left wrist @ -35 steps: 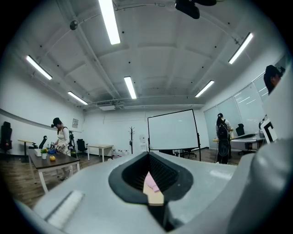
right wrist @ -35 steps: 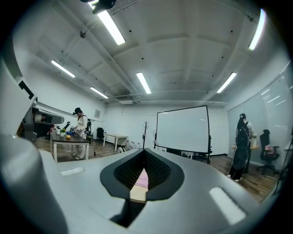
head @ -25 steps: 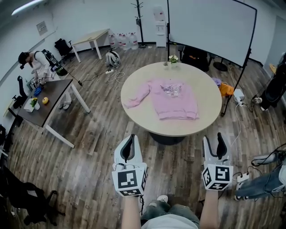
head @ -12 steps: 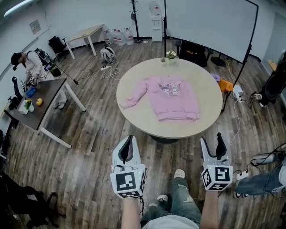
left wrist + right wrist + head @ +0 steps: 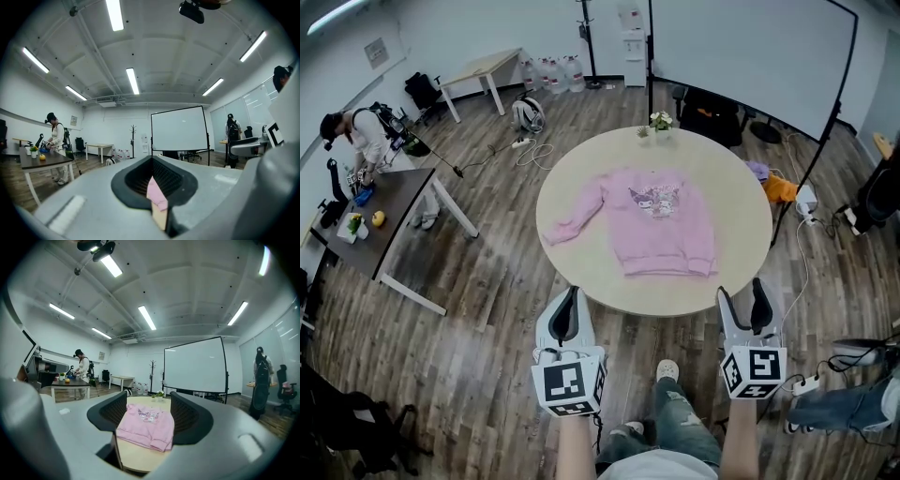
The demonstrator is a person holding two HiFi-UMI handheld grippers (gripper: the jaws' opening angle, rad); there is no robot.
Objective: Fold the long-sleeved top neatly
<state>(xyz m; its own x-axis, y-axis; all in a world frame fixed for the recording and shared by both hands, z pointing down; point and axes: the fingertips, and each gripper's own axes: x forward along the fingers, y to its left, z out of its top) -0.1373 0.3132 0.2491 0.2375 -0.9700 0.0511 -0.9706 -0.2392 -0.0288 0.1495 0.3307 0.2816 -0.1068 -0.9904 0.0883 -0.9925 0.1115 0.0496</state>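
Wood-plank flooring (image 5: 487, 309) lies beneath both grippers, which point level just short of the round table (image 5: 741, 225). The left gripper (image 5: 569, 298) has its jaws closed tip to tip on nothing, while the right gripper (image 5: 742, 292) has just been opening and its jaws stand wide apart with nothing gripped. Further on, clear of both grippers, the pink long-sleeved sweatshirt (image 5: 661, 225) lies flat on the table, printed front up and hem nearest, with one sleeve extended toward the left rim. A small flower vase (image 5: 659, 122) and a projection screen (image 5: 741, 47) stand beyond.
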